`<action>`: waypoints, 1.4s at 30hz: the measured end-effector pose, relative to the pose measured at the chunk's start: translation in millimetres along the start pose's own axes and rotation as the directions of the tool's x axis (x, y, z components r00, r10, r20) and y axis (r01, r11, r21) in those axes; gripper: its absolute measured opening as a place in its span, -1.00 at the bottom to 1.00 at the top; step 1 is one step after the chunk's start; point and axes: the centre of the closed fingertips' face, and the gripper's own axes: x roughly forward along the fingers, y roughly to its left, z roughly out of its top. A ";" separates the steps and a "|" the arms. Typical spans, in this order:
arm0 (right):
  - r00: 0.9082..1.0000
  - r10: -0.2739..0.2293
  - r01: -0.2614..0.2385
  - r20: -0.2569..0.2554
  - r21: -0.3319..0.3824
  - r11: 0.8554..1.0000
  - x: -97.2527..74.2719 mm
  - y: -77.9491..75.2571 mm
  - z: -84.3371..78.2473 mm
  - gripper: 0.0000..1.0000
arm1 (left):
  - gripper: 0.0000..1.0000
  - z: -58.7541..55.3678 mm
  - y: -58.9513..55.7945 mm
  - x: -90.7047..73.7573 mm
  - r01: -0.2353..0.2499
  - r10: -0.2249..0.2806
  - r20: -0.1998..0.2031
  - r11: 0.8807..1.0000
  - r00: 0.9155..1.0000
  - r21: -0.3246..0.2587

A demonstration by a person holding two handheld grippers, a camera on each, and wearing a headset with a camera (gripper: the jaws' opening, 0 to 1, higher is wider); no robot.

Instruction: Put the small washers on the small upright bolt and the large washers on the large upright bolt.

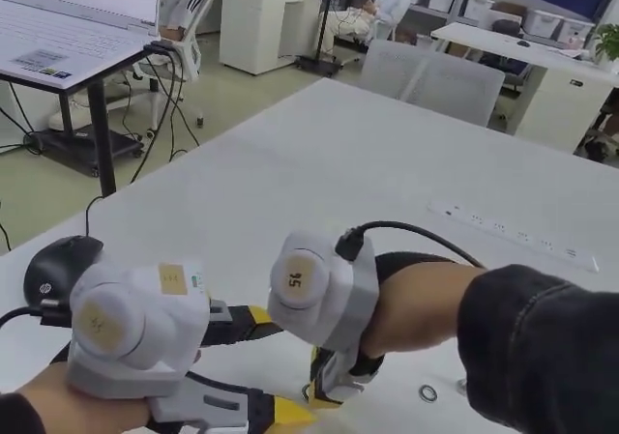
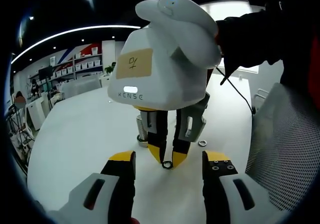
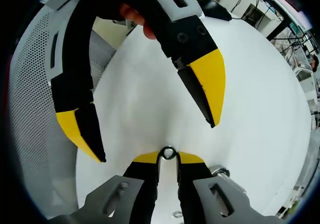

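**Washer placement: right claw**

The washer (image 3: 168, 152) stands on edge between the tips of the right claw (image 3: 168, 159). The claw is closed narrow on the washer's rim, and the hole shows above the tips. Its lower edge sits at or just above the table (image 1: 319, 163); contact cannot be confirmed. Whether it is a small or a large washer cannot be told.

An upright bolt (image 2: 142, 131) stands just behind the right claw, slightly to one side. A second washer (image 2: 202, 143) lies flat on the table just beside the claw, on the other side. The left claw (image 3: 157, 143) faces the right claw from close in front, with its jaws spread wide and holding nothing.

Judged step: carry the gripped washer to the matching bolt and slip it on.

1. Check the washer's hole against the bolt before moving.
2. Lift clear of the table and roll the wrist until the washer lies level.
3. Centre the hole over the bolt's top. The rim grip leaves the hole free.
4. Lower until the thread passes through, then open the claw.
5. Hold the left claw back from the bolt.

Caution: a thin rim grip probably lets the washer twist if it strikes the thread off-centre.
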 end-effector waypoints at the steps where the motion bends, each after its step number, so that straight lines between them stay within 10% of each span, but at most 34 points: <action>1: 1.000 0.002 -0.002 0.000 -0.002 1.000 -0.3 -0.2 -0.1 -0.71 | 0.05 0.0 0.1 0.1 0.000 0.000 -0.001 1.000 1.000 0.001; 42: 0.999 -0.027 0.025 0.027 0.065 0.998 -28.4 -1.3 -29.9 -0.72 | 0.04 -1.6 -3.0 2.6 0.015 -0.015 -0.010 1.000 1.000 0.005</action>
